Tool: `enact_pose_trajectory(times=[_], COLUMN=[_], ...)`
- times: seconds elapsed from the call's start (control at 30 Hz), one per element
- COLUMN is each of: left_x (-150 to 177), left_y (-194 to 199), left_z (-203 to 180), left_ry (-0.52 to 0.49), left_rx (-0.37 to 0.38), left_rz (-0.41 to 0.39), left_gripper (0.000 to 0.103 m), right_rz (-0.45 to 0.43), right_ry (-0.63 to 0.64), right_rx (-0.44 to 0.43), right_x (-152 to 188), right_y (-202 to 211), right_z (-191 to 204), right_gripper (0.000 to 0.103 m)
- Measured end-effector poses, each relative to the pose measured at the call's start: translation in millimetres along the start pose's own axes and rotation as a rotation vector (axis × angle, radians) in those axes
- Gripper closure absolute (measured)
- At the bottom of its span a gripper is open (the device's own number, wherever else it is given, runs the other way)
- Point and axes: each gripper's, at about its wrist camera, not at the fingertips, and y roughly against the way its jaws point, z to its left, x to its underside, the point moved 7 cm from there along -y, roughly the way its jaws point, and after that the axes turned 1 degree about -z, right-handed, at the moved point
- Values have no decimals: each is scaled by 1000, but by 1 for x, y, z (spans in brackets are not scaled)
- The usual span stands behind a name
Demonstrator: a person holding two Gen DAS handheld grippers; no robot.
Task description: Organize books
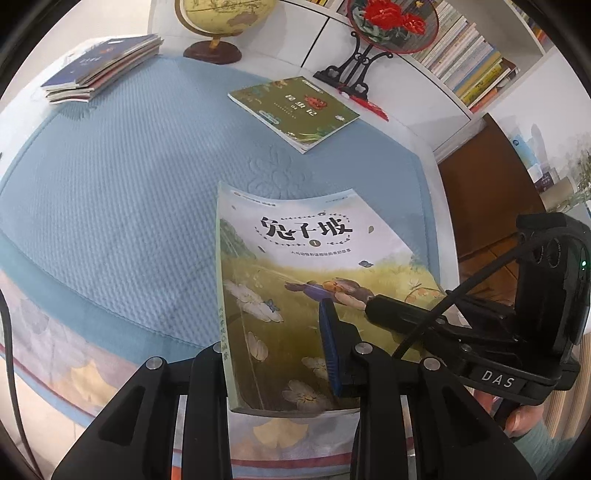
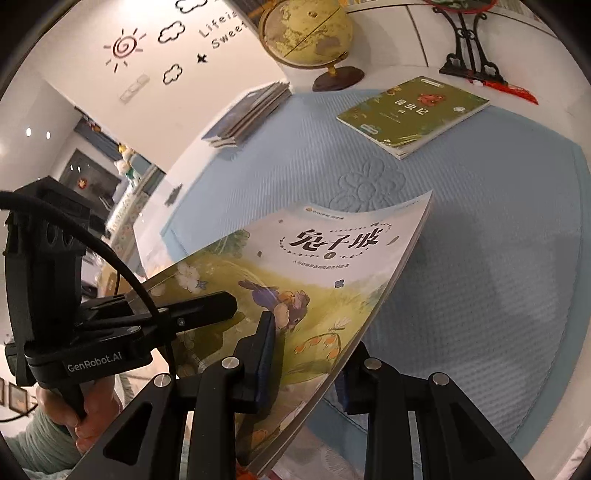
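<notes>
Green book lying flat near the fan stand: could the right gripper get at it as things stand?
Probably not yet. The mat between is bare, but the right gripper is shut on the rabbit storybook, shared with the left gripper; the green book must wait.

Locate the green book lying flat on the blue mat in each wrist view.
Left wrist view: green book sits upper centre, just left of the black fan stand.
Right wrist view: green book sits upper right, below the same stand.
Shared landmark: the globe, up and left of the book in both.
</notes>
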Motion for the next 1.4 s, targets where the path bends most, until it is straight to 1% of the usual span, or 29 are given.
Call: enact_pose_trajectory(times=[0.13, 0.23, 0.37, 0.47, 0.57, 0.63, 0.67, 0.77, 0.83, 0.87, 0.93, 1.0, 1.07, 1.1, 1.17, 1.2, 1.23, 1.27, 1.3, 1.33, 1.37, 1.4], left_x=[-5, -13, -35, -56, -83, -106, -123, -165, -197, -216, -242, -271, -296, -304, -320, -323, -329, -334, -339, -344, -347, -349], left_y=[-2, 2, 8, 15, 28, 39, 46, 60, 68, 72, 75, 71, 56, 50, 33, 29, 25, 22, 18, 15, 11, 8], left_z=[4, 11, 33, 55, 81, 104, 121, 158, 184, 198, 218, 243, 271, 279, 298, 305, 312, 320, 329, 338, 351, 359], left_ry=[-10, -34, -46, -53, -95, -111, -110, -103, -111, -132, -154, -169, -150, -149, -173, -165, -150, -130, -111, -97, -90, -94], left_rx=[3, 6, 44, 63, 53, 48, 48, 45, 27, 0, -38, -45, -24, -20, -46, -39, -17, 1, 5, -4, -43, -87], left_rz=[-7, -14, -30, -37, -48, -66, -86, -139, -171, -180, -183, -169, -136, -125, -90, -80, -66, -54, -46, -48, -61, -66], left_gripper=[79, 79, 79, 79, 79, 79, 79, 79, 79, 79, 79, 79, 79, 79, 79, 79, 78, 73, 70, 65, 59, 58], right_rz=[-21, -30, -56, -82, -98, -123, -139, -193, -225, -234, -234, -234, -221, -213, -190, -178, -177, -179, -177, -170, -159, -148], right_ry=[-22, -12, 18, 34, 40, 69, 87, 129, 145, 140, 140, 140, 119, 104, 80, 73, 60, 44, 14, -22, -63, -99], right_rx=[21, 31, 56, 82, 102, 128, 135, 141, 157, 168, 173, 185, 202, 219, 240, 243, 247, 248, 241, 236, 239, 240], right_x=[-1, -11, -33, -53, -76, -99, -112, -157, -192, -209, -247, -274, -294, -304, -318, -326, -332, -336, -341, -343, -346, -346], right_y=[-2, -4, -13, -29, -47, -60, -68, -95, -114, -125, -154, -178, -203, -217, -241, -253, -259, -264, -269, -274, -280, -286], right_z=[2, 11, 29, 50, 73, 95, 106, 138, 157, 165, 181, 188, 190, 191, 191, 191, 191, 189, 186, 182, 176, 169], right_gripper=[76, 76, 75, 75, 75, 74, 74, 73, 73, 72, 70, 70, 70, 70, 69, 69, 69, 69, 67, 59, 53, 50])
